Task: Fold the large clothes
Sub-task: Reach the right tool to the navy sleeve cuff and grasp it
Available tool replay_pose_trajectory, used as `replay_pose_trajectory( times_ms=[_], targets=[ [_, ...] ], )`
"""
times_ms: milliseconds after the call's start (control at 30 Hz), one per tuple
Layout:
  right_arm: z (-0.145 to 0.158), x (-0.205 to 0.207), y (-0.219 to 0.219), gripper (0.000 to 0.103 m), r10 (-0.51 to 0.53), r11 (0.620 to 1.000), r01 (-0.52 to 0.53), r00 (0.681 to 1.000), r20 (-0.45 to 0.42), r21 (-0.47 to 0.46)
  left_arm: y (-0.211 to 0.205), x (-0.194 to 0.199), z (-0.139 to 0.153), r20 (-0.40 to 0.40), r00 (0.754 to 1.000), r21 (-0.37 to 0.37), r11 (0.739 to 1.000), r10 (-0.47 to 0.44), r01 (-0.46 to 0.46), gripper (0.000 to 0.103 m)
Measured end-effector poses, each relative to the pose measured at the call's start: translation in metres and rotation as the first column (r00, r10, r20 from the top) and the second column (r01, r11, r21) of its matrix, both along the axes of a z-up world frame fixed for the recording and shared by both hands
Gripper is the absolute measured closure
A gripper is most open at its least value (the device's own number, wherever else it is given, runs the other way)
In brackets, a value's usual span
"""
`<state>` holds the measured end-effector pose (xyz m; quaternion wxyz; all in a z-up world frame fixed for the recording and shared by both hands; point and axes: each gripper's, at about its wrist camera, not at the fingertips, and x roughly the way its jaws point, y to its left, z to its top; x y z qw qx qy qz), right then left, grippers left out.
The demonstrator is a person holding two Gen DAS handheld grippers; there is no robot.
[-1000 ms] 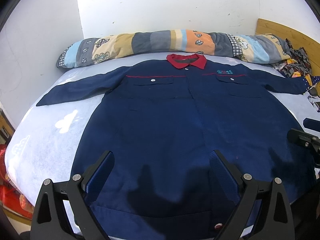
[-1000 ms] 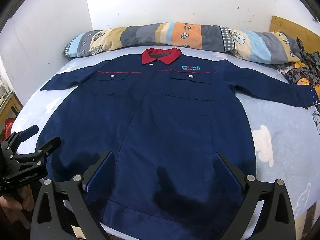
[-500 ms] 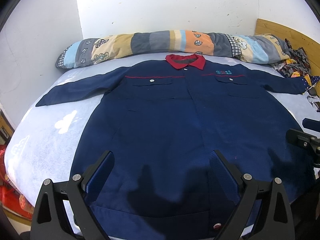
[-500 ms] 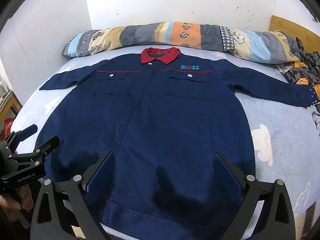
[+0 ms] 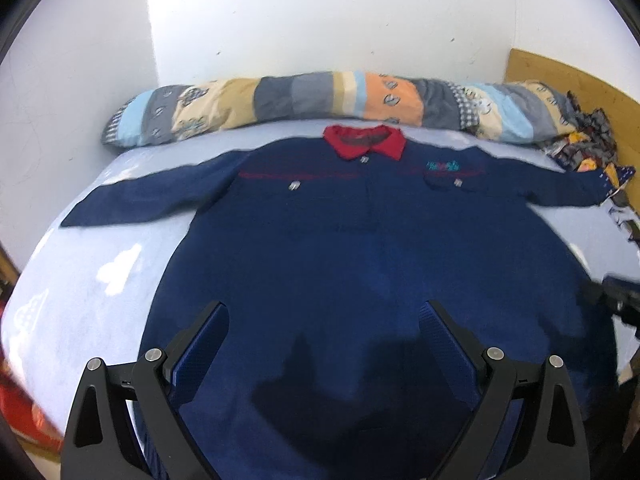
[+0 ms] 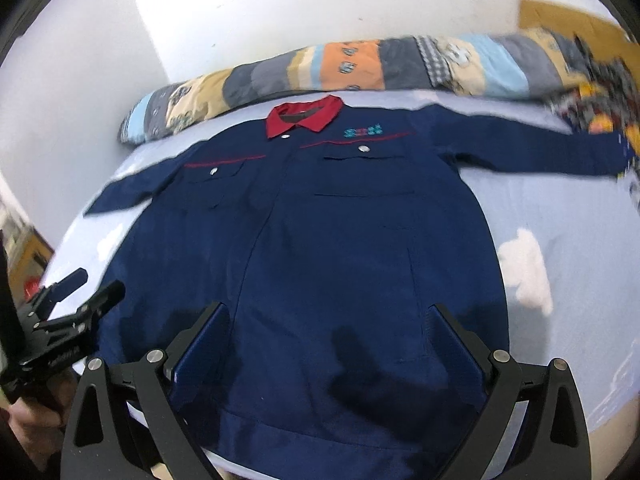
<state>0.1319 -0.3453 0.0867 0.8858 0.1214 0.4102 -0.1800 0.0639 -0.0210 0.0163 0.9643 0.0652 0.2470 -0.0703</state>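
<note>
A large navy work jacket [image 5: 360,256] with a red collar [image 5: 364,142] lies flat and face up on the bed, both sleeves spread out to the sides. It also shows in the right wrist view [image 6: 340,240]. My left gripper [image 5: 324,312] is open and empty above the jacket's lower hem. My right gripper [image 6: 330,314] is open and empty above the hem further right. The left gripper also shows at the left of the right wrist view [image 6: 86,286], open.
A long patchwork pillow [image 5: 328,104] lies along the far edge against the white wall. A patterned cloth pile [image 5: 592,148] sits at the far right by a wooden headboard [image 5: 568,76]. The light blue bedsheet [image 5: 92,280] shows around the jacket.
Both views have shifted and blurred: the right gripper has tilted and swung rightward, the left has lifted slightly. Both stay open; the jacket has not moved.
</note>
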Motion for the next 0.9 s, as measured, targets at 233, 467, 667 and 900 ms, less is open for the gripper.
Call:
replay_pose_trajectory(
  times_ms=[233, 467, 667, 900],
  targets=[
    [0.013, -0.019, -0.042, 0.004, -0.177, 0.984, 0.177, 0.983, 0.042, -0.006, -0.016, 0.029, -0.003, -0.008, 0.998, 0.098, 0.994, -0.056, 0.056, 0.006],
    [0.043, -0.045, -0.15, 0.003, -0.345, 0.934, 0.331, 0.932, 0.108, 0.131, -0.025, 0.044, -0.007, -0.035, 0.994, 0.138, 0.985, -0.104, 0.108, 0.006],
    [0.056, -0.079, -0.282, 0.003, -0.476, 0.858, 0.416, 0.864, 0.164, 0.301, -0.019, 0.056, -0.012, -0.087, 0.992, 0.065, 0.994, -0.086, 0.091, 0.006],
    [0.044, -0.101, -0.421, 0.015, -0.653, 0.721, 0.521, 0.731, 0.198, 0.457, -0.025, 0.068, -0.024, -0.144, 0.987, 0.091, 0.993, -0.065, 0.078, 0.006]
  ],
)
